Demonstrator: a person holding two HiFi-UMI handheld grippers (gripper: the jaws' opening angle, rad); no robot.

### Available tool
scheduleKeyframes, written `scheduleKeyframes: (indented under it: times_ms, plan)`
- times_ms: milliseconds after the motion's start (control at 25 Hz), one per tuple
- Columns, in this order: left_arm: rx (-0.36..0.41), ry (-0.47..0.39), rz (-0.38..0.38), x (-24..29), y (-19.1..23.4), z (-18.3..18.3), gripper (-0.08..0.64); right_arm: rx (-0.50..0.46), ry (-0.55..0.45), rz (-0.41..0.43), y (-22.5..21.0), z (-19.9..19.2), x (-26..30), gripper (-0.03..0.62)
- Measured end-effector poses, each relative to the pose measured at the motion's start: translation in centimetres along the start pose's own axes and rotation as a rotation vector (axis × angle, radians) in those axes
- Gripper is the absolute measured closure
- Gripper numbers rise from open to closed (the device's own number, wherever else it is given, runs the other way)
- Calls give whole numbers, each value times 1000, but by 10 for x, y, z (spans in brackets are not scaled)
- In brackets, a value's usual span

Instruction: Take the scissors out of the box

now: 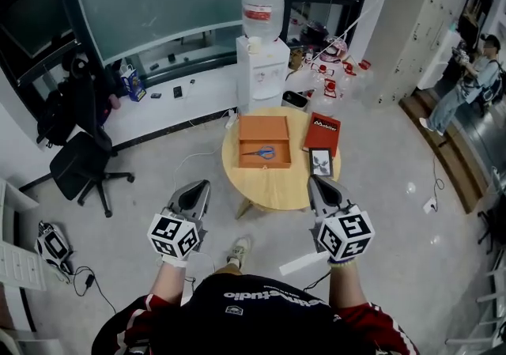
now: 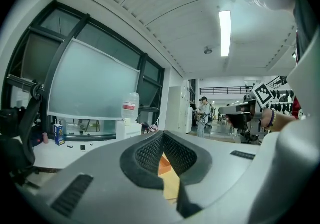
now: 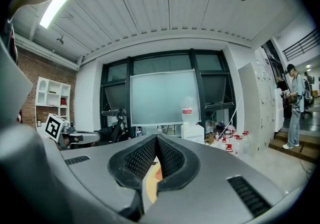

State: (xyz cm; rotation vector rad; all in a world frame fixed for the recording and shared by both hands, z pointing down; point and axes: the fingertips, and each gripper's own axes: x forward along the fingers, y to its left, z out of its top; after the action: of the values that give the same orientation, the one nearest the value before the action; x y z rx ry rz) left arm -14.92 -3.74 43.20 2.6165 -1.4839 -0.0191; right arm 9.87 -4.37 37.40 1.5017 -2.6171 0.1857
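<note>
While one box (image 1: 241, 140) holds one scissors (image 1: 260, 152), left gripper (image 1: 202, 185), right gripper (image 1: 315, 180) closed

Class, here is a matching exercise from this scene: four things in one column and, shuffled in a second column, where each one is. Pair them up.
Things:
1. scissors
2. red book
3. water dispenser
4. office chair

Places:
A. on the floor beyond the round table
B. on the floor, far left of the table
C. inside the orange box
D. on the table, right of the box

Pairs: 1-C; 2-D; 3-A; 4-B
</note>
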Motion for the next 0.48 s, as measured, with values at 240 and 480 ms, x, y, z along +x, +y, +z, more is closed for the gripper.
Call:
scheduleKeyframes:
  times_ms: [240,480]
  plan:
    - [-10,2,-5,39,33,12,543,-5,-1,9,-15,19,49,566]
    - [-17,2,-55,89,59,24,543,18,9,-37,-40,31,83,566]
